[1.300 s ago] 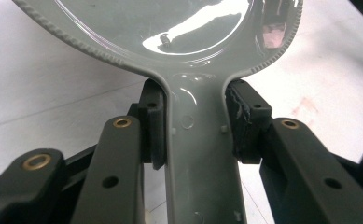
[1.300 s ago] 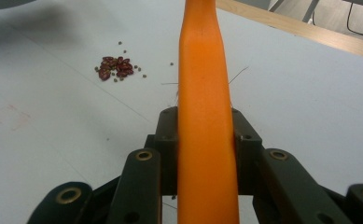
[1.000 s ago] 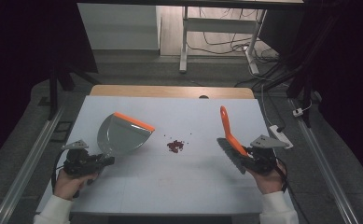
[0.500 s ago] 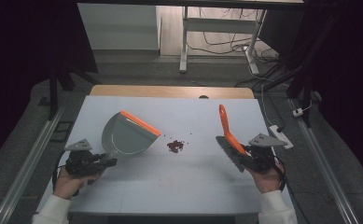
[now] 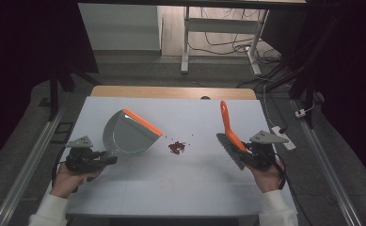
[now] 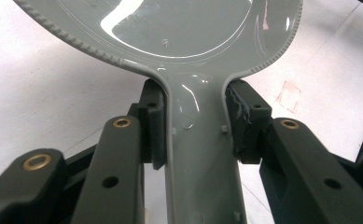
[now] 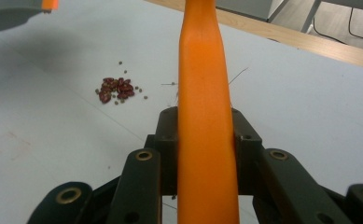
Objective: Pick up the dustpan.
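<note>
We've got both tools in hand but no sweeping done: the beans [image 5: 176, 147] sit loose mid-desk. Left gripper [image 5: 106, 159] at 8 o'clock, jaws clamped on the dustpan [image 5: 126, 138] handle, pan tilted up. Right gripper [image 5: 243, 149] at 4 o'clock, jaws shut on the brush [image 5: 228, 131], handle pointing to 12.

Held low and well apart, left gripper [image 5: 106, 159] and right gripper [image 5: 241, 149], fingers [image 6: 153, 123] clamped, forearms entering from below.
</note>
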`<act>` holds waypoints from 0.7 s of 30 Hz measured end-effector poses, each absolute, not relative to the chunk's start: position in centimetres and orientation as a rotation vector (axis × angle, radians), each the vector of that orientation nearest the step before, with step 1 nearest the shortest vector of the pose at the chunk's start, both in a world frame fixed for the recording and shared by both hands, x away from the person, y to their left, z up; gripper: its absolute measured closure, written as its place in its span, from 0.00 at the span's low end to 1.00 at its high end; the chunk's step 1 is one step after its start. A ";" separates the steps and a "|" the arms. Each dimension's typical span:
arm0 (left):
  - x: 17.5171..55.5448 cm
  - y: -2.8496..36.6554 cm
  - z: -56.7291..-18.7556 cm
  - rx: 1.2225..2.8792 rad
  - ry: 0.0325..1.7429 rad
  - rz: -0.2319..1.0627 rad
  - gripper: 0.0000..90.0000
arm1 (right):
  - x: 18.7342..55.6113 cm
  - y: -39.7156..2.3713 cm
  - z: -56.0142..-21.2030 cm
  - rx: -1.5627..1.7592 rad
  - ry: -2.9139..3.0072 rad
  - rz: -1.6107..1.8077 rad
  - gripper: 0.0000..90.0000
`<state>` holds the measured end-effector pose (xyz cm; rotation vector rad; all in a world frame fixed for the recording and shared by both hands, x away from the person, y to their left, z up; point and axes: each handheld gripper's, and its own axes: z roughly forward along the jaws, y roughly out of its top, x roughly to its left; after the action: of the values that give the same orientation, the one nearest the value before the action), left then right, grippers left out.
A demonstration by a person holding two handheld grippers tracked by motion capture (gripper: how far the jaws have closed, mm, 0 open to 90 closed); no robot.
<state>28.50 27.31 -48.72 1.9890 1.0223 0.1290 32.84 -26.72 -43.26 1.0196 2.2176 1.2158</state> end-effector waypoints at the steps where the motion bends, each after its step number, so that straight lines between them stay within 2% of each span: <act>1: 28.7 27.3 -48.7 1.994 1.023 0.120 0.69 | 33.1 -26.4 -43.2 1.018 2.224 1.224 0.78; 13: 32.3 26.4 -47.8 2.073 0.973 0.023 0.69 | 35.8 -23.9 -42.7 1.019 2.232 1.239 0.78; 21: 32.3 26.0 -47.7 2.120 0.917 0.011 0.69 | 37.3 -21.6 -43.2 1.030 2.263 1.244 0.78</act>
<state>32.28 26.04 -47.75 2.1197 0.9172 0.0112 37.28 -21.64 -43.16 1.0298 2.2635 1.2439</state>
